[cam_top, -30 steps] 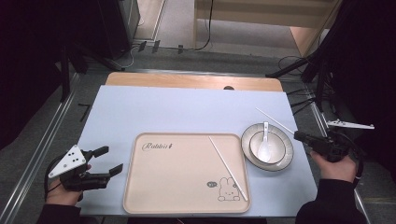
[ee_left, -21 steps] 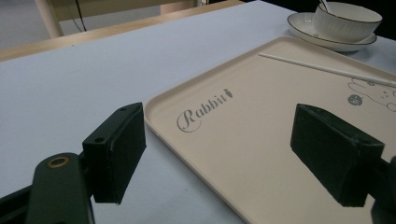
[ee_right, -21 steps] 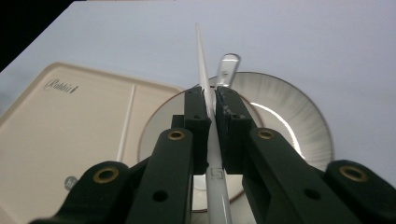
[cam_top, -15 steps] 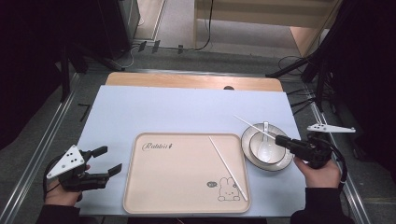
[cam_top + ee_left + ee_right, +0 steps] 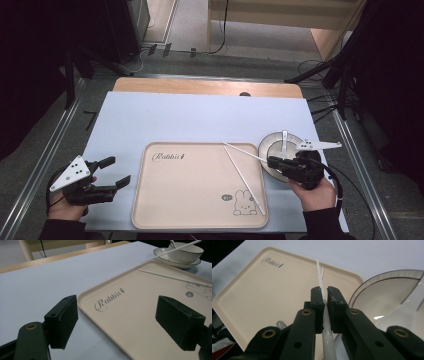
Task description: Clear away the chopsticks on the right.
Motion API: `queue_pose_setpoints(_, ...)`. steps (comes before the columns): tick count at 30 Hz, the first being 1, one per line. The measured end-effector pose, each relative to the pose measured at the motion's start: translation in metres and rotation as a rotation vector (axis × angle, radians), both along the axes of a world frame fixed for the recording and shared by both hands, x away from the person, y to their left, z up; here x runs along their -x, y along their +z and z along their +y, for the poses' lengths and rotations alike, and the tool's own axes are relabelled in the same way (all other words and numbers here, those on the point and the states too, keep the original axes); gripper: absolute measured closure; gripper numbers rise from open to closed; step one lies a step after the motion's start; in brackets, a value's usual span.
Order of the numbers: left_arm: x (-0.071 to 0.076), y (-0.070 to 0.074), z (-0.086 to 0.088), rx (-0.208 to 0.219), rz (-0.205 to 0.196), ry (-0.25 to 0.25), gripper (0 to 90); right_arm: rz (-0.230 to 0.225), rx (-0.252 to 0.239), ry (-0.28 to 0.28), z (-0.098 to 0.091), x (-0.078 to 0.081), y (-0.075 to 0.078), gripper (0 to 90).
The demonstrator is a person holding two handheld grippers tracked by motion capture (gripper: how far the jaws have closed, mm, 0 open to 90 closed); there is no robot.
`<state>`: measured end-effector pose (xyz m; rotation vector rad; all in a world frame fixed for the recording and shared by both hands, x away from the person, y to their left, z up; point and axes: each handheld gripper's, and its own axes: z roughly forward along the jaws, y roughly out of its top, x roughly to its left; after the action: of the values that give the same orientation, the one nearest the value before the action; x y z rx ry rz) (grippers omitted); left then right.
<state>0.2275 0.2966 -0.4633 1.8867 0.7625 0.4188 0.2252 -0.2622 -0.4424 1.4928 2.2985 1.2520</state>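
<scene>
My right gripper [image 5: 274,162] is shut on a white chopstick [image 5: 247,152] at the near left edge of the plate [image 5: 270,145]. The stick's far end reaches over the beige tray [image 5: 200,210]. In the right gripper view the pads [image 5: 317,300] pinch the chopstick [image 5: 320,272] over the tray [image 5: 274,290]. A second chopstick [image 5: 245,181] lies slanted on the tray's right side. My left gripper [image 5: 116,171] rests open left of the tray, with nothing between its fingers. Its own view shows the open left gripper [image 5: 125,322] near the tray [image 5: 140,315].
A white bowl [image 5: 185,252] with a spoon [image 5: 284,140] in it stands on the plate, right of the tray. The pale blue mat [image 5: 175,120] covers the table, and a wooden edge [image 5: 200,86] runs along the back. Cables lie on the floor beyond.
My right gripper has moved left with the chopstick, from right of the plate to its near left edge, and the stick's tip now lies over the tray. The left gripper stayed put.
</scene>
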Motion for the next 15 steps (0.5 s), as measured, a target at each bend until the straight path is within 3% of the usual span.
queue_pose_setpoints(9, 0.0, 0.001, -0.001, 0.005, -0.001, -0.005, 18.8, 0.022, 0.104, 0.016, 0.027, 0.011, -0.019, 84.7)
queue_pose_setpoints(15, 0.0, 0.001, -0.001, 0.004, -0.003, -0.011, 18.8, 0.104, 0.111, -0.002, 0.039, 0.018, -0.045, 84.7)
